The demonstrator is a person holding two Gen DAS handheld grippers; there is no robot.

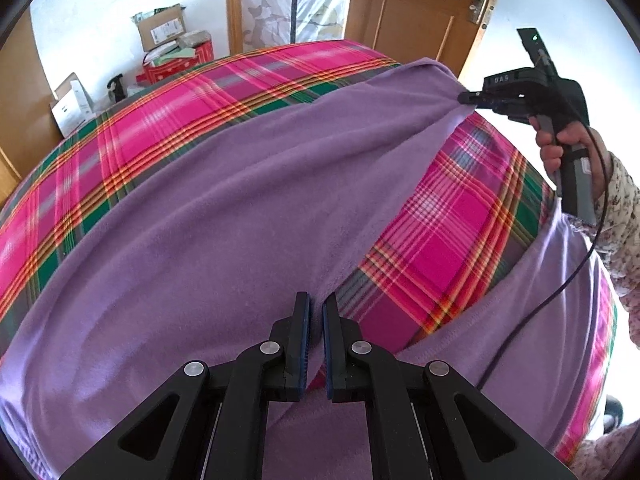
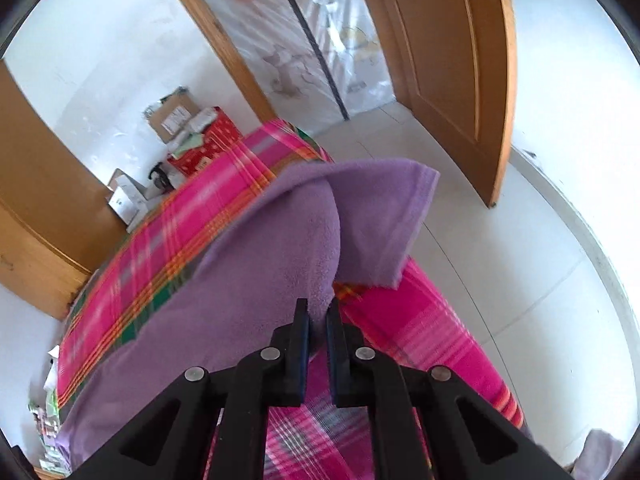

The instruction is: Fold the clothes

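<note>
Under my claws is a bed (image 1: 168, 128) covered in a pink plaid sheet with green, orange and white stripes. Directly on it lies a purple fleece garment (image 1: 224, 216), spread across most of the sheet. Near the bed's far corner, toward the wooden door (image 1: 420, 4), one end of the fleece is raised off the plaid.

Right gripper (image 2: 318, 316) angled down, jaws nearly closed, pinching purple garment (image 2: 260, 264) between pads. Fabric bunched directly ahead of fingertips; loose flap (image 2: 384, 216) folded over ahead and right. Pink plaid bedspread (image 2: 420, 320) beneath tool and to both sides. Boxes (image 2: 188, 136) ahead left, against wall. Wooden door (image 2: 448, 60) far ahead right, open.
</note>
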